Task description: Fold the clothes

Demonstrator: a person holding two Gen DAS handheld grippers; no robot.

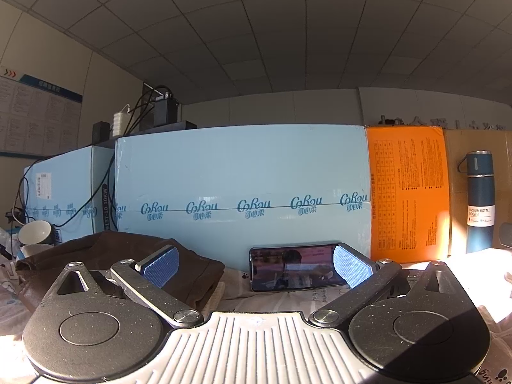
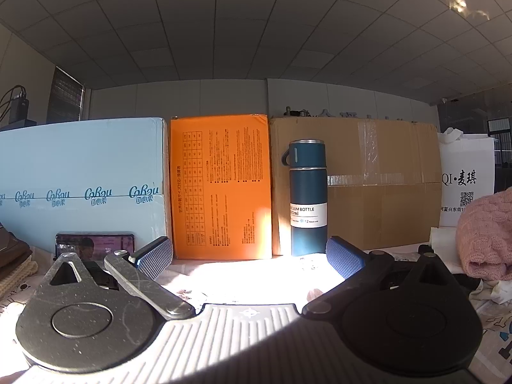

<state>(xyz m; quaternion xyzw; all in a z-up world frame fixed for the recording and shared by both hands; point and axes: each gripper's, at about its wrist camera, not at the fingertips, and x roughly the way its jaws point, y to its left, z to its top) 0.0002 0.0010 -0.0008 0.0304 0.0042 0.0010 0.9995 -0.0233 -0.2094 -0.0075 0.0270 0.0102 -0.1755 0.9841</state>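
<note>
brown folded garment point(image 1: 105, 256) lengthwise left-right (flat), both grippers, left point(image 1: 256, 265) and right point(image 2: 249, 256), spread wide, empty

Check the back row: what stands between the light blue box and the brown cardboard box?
An orange box, upright between the light blue box and the brown cardboard box. The right wrist view shows it best.

Wide-spread left gripper point(image 1: 256, 267) beside brown garment point(image 1: 105, 256).
</note>
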